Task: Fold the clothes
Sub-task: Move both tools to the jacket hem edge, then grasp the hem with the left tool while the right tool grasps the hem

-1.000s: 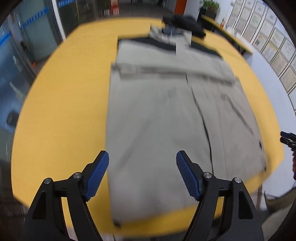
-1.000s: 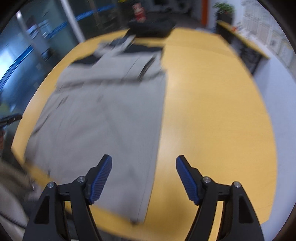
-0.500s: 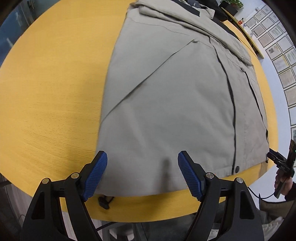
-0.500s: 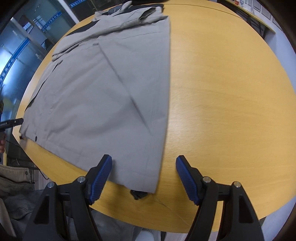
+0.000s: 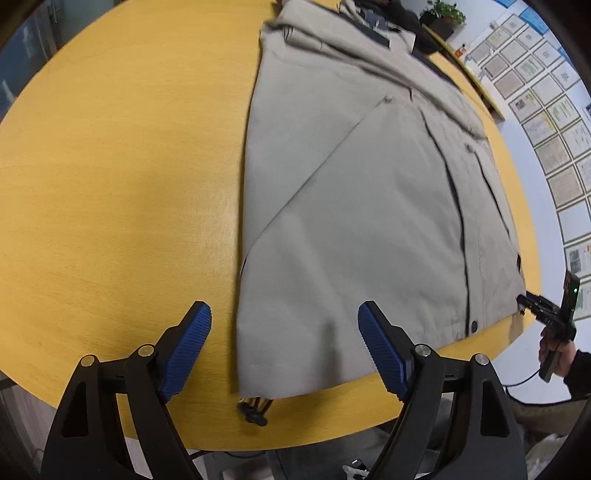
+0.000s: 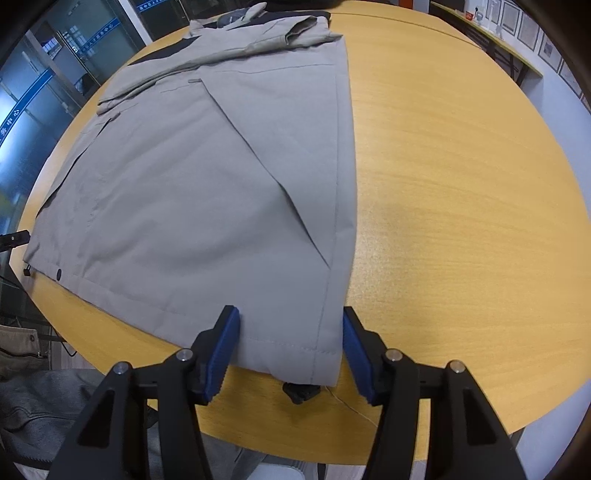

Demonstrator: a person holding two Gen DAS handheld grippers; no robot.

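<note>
A beige-grey jacket (image 5: 369, 206) lies flat on a round yellow table (image 5: 110, 184), sleeves folded in, collar at the far end. My left gripper (image 5: 284, 347) is open and low over the hem's near left corner. A black drawstring toggle (image 5: 255, 411) pokes out under the hem. In the right wrist view the jacket (image 6: 207, 177) spreads left and far. My right gripper (image 6: 290, 350) is partly open, its blue pads (image 6: 221, 354) on either side of the hem's right corner. A toggle (image 6: 301, 392) lies just below that corner.
The table's near edge (image 6: 369, 443) drops off just below both grippers. Dark clothes (image 5: 402, 14) lie at the table's far end. The right gripper shows at the right edge of the left wrist view (image 5: 532, 306). Framed papers (image 5: 554, 110) cover the right wall.
Both grippers came down and closer to the jacket's near hem. The right gripper's jaws have narrowed around the hem's right corner. The left gripper shifted left over the left corner.
</note>
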